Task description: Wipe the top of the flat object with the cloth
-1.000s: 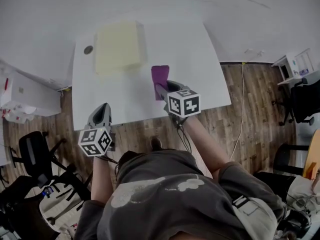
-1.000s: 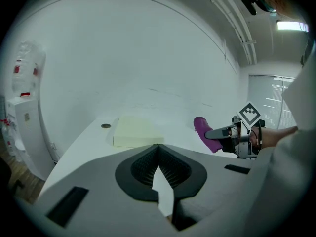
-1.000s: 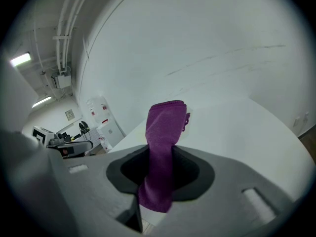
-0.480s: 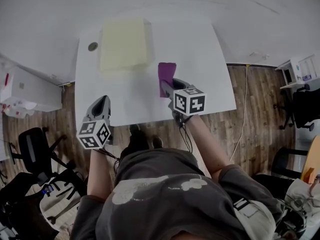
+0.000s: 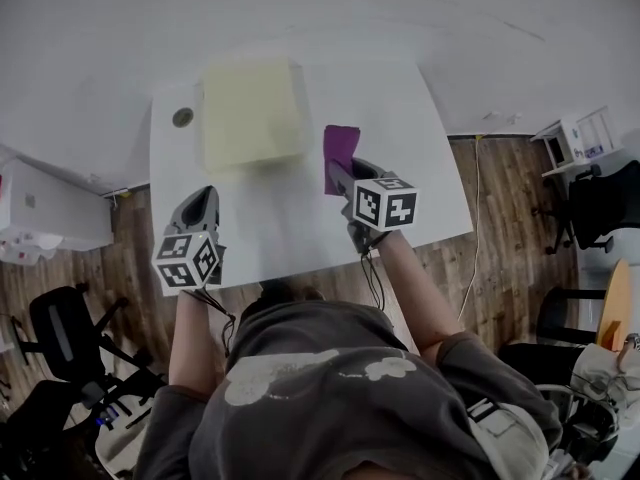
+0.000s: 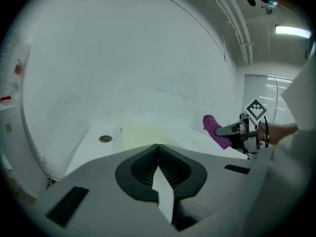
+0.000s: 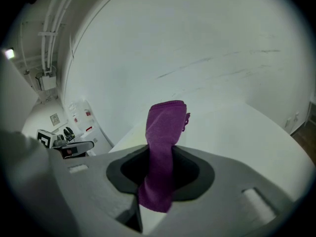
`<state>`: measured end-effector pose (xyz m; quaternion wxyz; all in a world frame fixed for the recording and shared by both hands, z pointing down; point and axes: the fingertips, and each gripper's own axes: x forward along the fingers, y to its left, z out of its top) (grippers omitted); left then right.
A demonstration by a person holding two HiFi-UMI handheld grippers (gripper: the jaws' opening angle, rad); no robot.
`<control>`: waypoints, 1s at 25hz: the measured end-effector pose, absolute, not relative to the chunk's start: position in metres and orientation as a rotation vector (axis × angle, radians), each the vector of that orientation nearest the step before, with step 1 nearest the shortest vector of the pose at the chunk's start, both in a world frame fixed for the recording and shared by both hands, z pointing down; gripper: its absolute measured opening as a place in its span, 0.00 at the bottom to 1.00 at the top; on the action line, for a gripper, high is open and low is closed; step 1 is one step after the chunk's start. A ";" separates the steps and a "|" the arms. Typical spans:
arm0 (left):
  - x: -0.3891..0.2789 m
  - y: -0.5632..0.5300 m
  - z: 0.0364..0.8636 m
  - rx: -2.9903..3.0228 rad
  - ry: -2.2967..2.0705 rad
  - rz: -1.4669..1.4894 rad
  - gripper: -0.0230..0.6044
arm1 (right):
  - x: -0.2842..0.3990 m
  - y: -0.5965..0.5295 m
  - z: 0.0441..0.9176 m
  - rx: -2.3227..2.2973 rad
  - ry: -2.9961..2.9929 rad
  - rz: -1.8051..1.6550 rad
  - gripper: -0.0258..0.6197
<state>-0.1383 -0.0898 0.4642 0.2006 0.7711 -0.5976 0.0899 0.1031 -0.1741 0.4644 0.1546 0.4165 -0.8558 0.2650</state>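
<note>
A pale yellow flat object (image 5: 252, 113) is seen lying on the far left part of a white table (image 5: 290, 223). Just right of the flat object, a purple cloth (image 5: 341, 143) is held upright, pinched between the jaws of the right gripper (image 5: 338, 171), with the right forearm stretched forward over the table. The left gripper (image 5: 203, 198) is held nearer the person than the flat object, at the table's edge, its jaws pressed together with nothing between them, the left forearm reaching less far.
</note>
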 end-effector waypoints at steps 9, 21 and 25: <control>-0.184 -0.146 0.481 2.191 -1.581 0.277 0.03 | 0.054 -0.218 0.466 1.263 -2.404 0.748 0.22; -0.190 -0.182 0.527 2.183 -1.415 0.337 0.03 | 0.005 -0.256 0.468 1.275 -2.365 0.731 0.22; -0.190 -0.191 0.534 2.161 -1.411 0.359 0.03 | -0.007 -0.267 0.469 1.229 -2.368 0.717 0.22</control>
